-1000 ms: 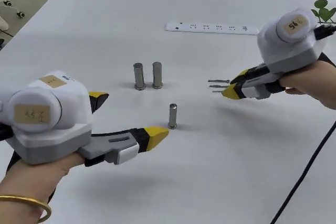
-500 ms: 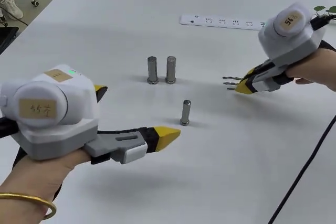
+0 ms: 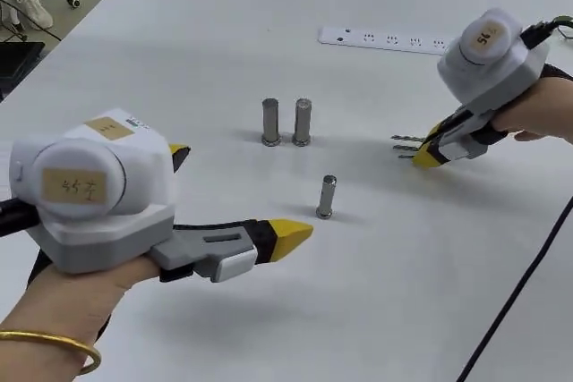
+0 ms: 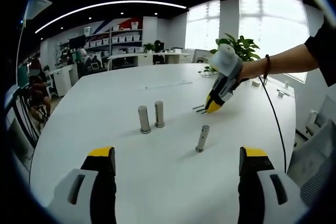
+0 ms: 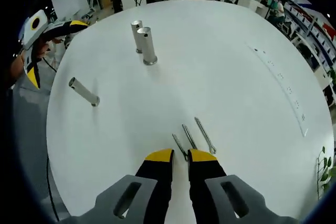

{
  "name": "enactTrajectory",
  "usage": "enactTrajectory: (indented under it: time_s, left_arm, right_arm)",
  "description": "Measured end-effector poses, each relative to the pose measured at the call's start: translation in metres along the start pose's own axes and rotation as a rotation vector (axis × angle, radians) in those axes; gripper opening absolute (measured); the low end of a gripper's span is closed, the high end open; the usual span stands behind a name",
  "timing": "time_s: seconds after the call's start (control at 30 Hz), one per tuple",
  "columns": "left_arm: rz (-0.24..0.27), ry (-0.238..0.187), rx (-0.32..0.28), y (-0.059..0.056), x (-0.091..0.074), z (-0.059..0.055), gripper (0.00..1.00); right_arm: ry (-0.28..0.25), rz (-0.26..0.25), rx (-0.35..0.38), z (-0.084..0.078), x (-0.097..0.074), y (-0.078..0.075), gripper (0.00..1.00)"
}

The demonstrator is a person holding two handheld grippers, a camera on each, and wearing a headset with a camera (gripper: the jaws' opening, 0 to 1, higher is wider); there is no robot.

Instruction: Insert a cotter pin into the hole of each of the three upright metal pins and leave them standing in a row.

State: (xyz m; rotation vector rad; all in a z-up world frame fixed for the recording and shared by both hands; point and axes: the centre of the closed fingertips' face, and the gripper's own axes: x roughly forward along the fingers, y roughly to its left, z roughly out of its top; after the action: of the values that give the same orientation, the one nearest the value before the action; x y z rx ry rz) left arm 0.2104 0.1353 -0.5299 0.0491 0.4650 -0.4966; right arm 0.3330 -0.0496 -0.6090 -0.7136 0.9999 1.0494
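Observation:
Three short metal pins stand upright on the white table (image 3: 269, 6): two side by side (image 3: 270, 122) (image 3: 303, 122) and one alone nearer me (image 3: 327, 197). Three thin cotter pins (image 3: 405, 145) lie flat to their right. My right gripper (image 3: 428, 157) rests at their near ends. In the right gripper view its jaws stand a narrow gap apart, with the end of one cotter pin (image 5: 180, 147) lying in that gap (image 5: 180, 157). My left gripper (image 3: 235, 192) hovers wide open at the lower left, short of the lone pin (image 4: 202, 138), with nothing between its fingers.
A white power strip (image 3: 385, 40) lies along the far side of the table. A black cable (image 3: 519, 301) trails off the right gripper across the table's right part. A potted plant (image 4: 236, 45) stands beyond the right hand.
The head camera has shifted, so the whole scene sits further right in the picture. Pins, cotter pins and both grippers hold their places.

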Motion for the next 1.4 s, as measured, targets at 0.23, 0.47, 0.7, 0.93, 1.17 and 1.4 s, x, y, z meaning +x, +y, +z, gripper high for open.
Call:
enactTrajectory:
  time_s: [0.23,0.47,0.7,0.93,1.17,1.4]
  left_arm:
    - [-0.002,0.015,0.014,-0.001,0.0,-0.002,0.96]
    - [-0.008,0.028,0.023,-0.001,0.0,-0.005,0.95]
    - [-0.028,0.039,0.035,-0.008,0.002,-0.006,0.94]
    - [-0.022,0.048,0.041,-0.006,0.003,-0.008,0.93]
    - [-0.025,0.062,0.044,-0.006,0.003,-0.011,0.91]
    - [-0.033,0.056,0.062,-0.009,0.003,-0.008,0.78]
  right_arm:
    - [0.034,0.007,-0.03,0.003,-0.001,-0.002,0.03]
    - [0.122,-0.012,-0.149,-0.002,0.0,-0.003,0.0]
    - [0.159,-0.04,-0.211,-0.003,0.001,-0.005,0.0]
    - [0.141,-0.039,-0.197,-0.005,0.001,-0.005,0.0]
    - [0.113,-0.037,-0.172,-0.012,-0.003,-0.002,0.0]
    - [0.064,-0.04,-0.172,-0.015,-0.014,0.006,0.0]
